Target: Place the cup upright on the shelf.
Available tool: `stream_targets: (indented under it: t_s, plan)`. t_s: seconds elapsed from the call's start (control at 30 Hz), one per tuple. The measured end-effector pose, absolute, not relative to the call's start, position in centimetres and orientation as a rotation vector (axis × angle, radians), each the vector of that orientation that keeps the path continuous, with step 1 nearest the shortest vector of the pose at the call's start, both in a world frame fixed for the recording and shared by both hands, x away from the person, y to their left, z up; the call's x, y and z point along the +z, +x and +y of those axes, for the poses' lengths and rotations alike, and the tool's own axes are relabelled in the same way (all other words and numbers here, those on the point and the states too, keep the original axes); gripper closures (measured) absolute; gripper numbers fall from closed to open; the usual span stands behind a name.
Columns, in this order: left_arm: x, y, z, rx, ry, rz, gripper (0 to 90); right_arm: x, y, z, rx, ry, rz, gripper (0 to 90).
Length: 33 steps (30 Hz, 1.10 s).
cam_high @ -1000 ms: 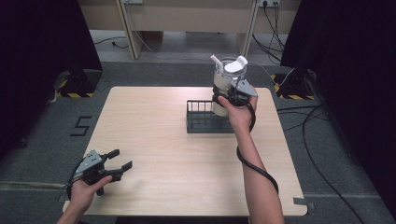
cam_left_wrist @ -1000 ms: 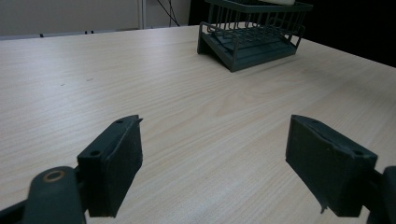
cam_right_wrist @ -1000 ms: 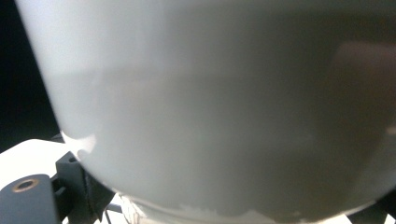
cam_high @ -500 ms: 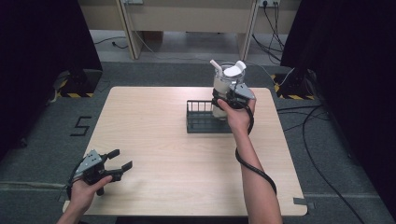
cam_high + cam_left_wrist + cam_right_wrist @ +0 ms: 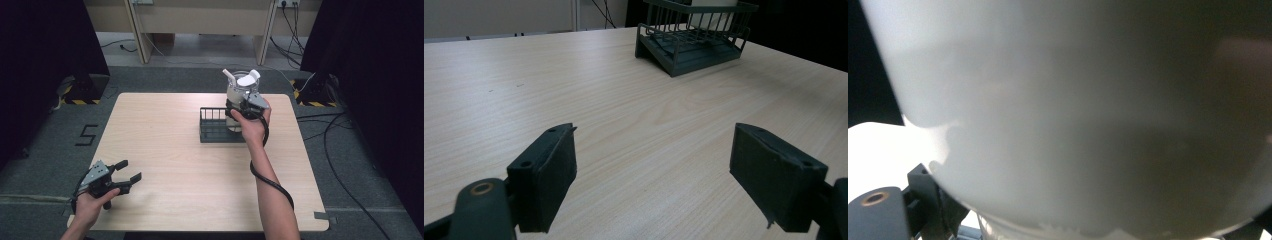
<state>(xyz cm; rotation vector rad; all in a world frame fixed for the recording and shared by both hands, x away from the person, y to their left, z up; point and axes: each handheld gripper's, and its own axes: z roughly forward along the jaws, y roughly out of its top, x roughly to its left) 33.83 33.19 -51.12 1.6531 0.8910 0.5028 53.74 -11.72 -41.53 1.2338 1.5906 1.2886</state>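
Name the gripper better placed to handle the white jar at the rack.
Right. The right gripper is already at the white jar over the rack; the left gripper sits open, far away.

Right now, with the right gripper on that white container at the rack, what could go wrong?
1. The white container looks tall and stands above the dark wire rack; held low by the right gripper, it might tip.
2. Its base could catch on the rack's wires.
3. The left gripper rests open near the table corner, too far off to steady anything.
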Motion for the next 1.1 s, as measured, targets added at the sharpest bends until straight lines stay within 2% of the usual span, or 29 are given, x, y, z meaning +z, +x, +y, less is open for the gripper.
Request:
stream_targets:
  t_s: [0.87,1.1]
  plan:
    - [-51.04,33.76,33.06,0.501,1.655,0.881,18.1,-42.46,53.62,-11.54,1.281,1.232,1.575,9.4]
    - [-51.05,33.77,33.03,0.501,1.658,0.880,18.1,-42.55,53.41,-11.22,1.301,1.206,1.586,5.4]
